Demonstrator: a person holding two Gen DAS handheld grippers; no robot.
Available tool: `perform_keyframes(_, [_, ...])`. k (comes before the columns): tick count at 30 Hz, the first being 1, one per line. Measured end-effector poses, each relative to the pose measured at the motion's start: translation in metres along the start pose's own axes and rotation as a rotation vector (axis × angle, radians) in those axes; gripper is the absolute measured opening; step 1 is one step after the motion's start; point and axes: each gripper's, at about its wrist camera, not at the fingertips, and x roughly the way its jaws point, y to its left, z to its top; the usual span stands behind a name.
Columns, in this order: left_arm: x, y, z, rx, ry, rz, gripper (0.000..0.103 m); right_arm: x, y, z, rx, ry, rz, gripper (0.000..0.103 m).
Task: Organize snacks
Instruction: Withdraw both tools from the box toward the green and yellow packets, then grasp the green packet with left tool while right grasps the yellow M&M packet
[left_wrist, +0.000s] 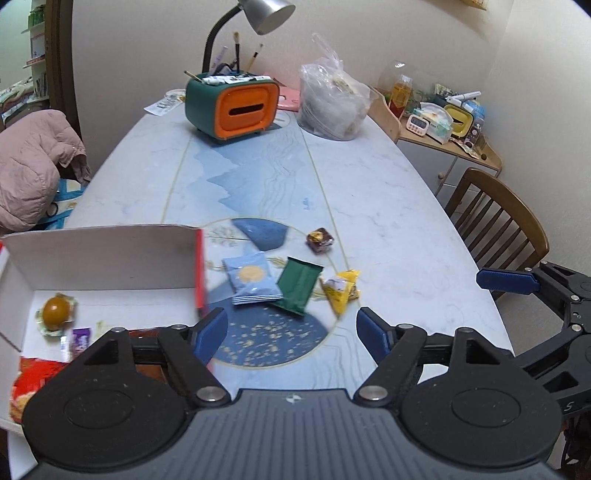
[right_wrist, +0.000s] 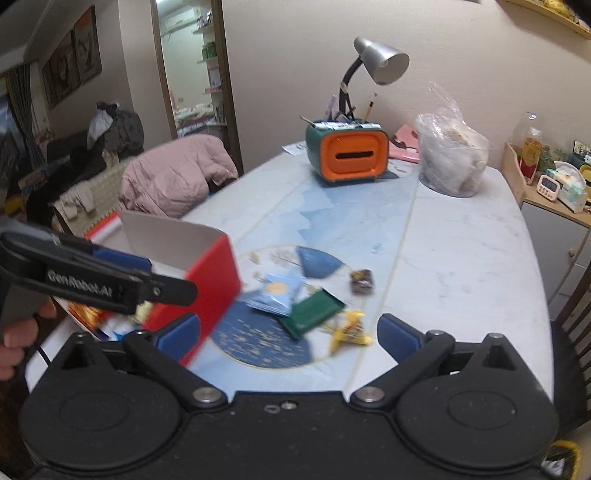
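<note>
A red and white cardboard box (left_wrist: 110, 254) lies open at the left of the table and also shows in the right wrist view (right_wrist: 214, 273). It holds a round golden sweet (left_wrist: 55, 310), a small purple packet (left_wrist: 79, 339) and a red packet (left_wrist: 33, 380). On the table to its right lie a light blue packet (left_wrist: 251, 277), a green packet (left_wrist: 297, 284), a yellow packet (left_wrist: 341, 290) and a dark wrapped sweet (left_wrist: 319, 240). My left gripper (left_wrist: 291, 332) is open and empty, just short of the packets. My right gripper (right_wrist: 288, 338) is open and empty, over the table near the green packet (right_wrist: 314, 310).
A green and orange tissue box (left_wrist: 232, 107) with brushes, a grey desk lamp (left_wrist: 262, 14) and a clear plastic bag (left_wrist: 332, 107) stand at the far end. A wooden chair (left_wrist: 498, 218) stands to the right, a pink jacket (left_wrist: 33, 162) to the left.
</note>
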Motion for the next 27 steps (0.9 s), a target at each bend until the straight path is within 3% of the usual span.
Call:
perform_keyframes(12, [0.076,-0.033,0.025,0.037,0.077,0.062,0.077,0.036,-0.055,-0.008,-0.069,0.069,0.052,0.1])
perform_keyframes(19, [0.129,-0.037,0.032,0.101,0.166,0.118,0.076,0.071,-0.064,-0.011,-0.134,0.122,0.096,0.096])
perform_keyframes(27, [0.172,-0.035,0.04,0.141,0.224,0.132,0.075,0.116,-0.067,-0.011,-0.141,0.157,0.128,0.088])
